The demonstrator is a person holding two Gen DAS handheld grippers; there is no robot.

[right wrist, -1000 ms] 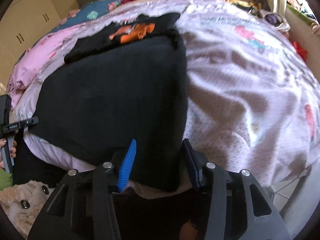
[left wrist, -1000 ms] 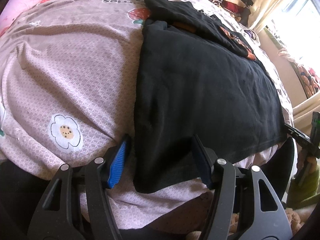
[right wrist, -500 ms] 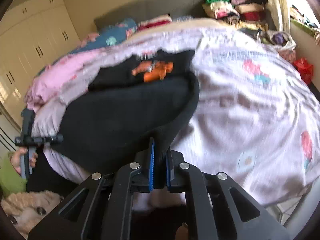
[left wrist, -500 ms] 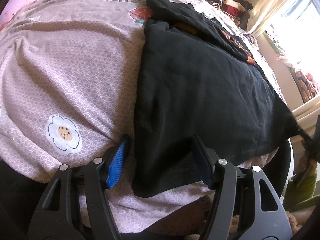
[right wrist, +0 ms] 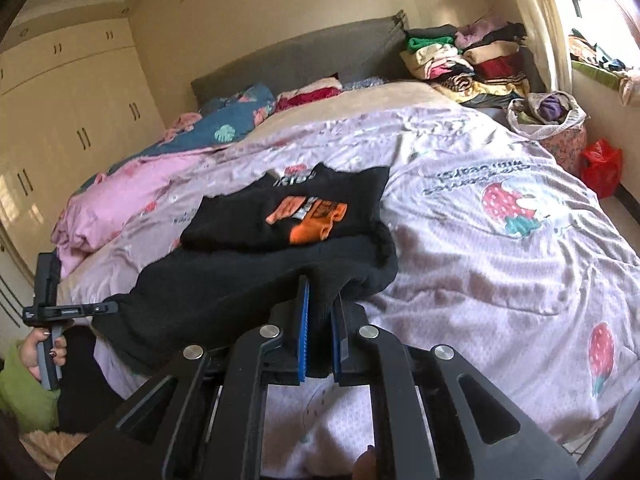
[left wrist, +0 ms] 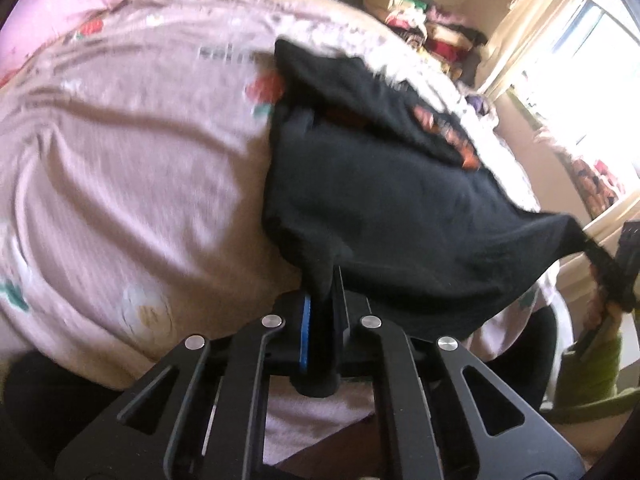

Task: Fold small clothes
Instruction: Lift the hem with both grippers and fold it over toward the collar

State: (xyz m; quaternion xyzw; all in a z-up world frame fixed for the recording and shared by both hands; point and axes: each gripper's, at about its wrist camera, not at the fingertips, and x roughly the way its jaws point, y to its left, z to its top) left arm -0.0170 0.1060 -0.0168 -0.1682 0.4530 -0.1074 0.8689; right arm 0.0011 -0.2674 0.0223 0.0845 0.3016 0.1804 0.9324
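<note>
A black garment (left wrist: 384,200) with an orange print (right wrist: 308,220) lies on the pink bedspread (left wrist: 120,168). My left gripper (left wrist: 322,304) is shut on its near left corner and holds the hem off the bed. My right gripper (right wrist: 320,308) is shut on its near right corner, also raised. The hem hangs stretched between the two grippers. The far part with the print still rests flat on the bed. The left gripper also shows at the left edge of the right wrist view (right wrist: 76,310), and the right one at the right edge of the left wrist view (left wrist: 600,264).
The bedspread (right wrist: 500,248) with strawberry prints covers the bed. A pink quilt (right wrist: 120,200) and a blue pillow (right wrist: 228,120) lie at the head. Stacked folded clothes (right wrist: 464,60) sit at the far right, beside a bag (right wrist: 548,116). Wardrobes (right wrist: 60,112) stand on the left.
Both grippers went from open around the garment's near corners to shut on them, the right first, then the left. Both have lifted the hem off the bed.
</note>
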